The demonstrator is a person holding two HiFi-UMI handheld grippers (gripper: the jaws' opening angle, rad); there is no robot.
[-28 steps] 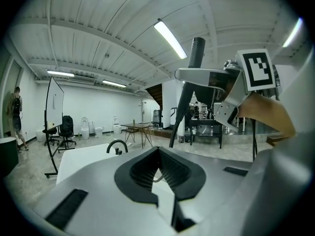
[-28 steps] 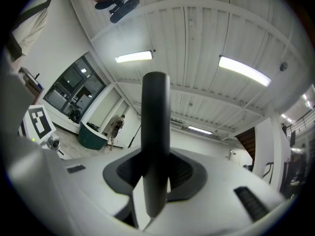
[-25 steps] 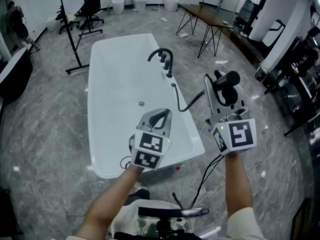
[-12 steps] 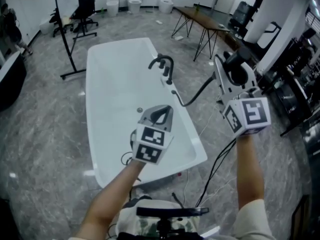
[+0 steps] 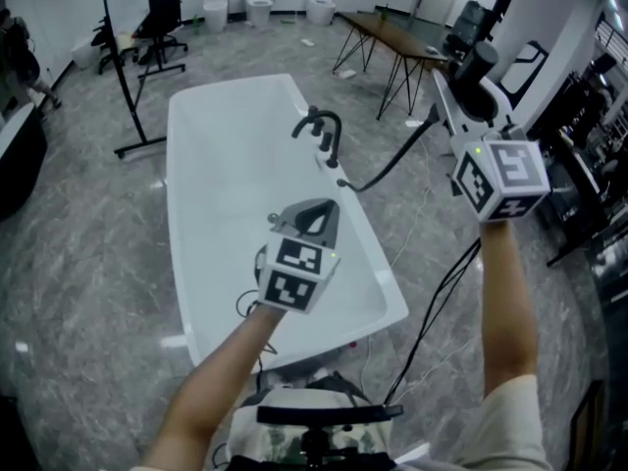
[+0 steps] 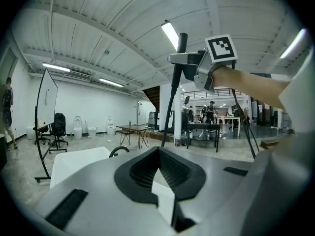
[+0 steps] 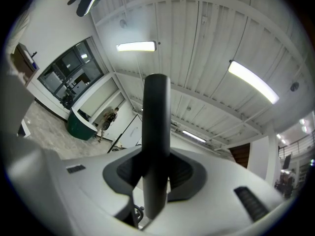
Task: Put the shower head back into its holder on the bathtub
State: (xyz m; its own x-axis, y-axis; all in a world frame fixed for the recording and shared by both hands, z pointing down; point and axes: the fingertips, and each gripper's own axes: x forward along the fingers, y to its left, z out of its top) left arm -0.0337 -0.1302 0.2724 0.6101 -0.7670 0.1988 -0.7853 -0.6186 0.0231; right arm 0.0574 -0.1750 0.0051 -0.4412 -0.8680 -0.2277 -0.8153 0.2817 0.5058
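Raised higher, right hand-held gripper (image 5: 457, 86) pinches shower head (image 7: 156, 132); left hand-held gripper (image 6: 158, 154) pressed together.

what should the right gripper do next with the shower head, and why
Probably bring the right gripper down toward the bathtub rim beside the faucet. It is shut on the shower head, held high and off to the tub's side, while the hose runs back to that rim.
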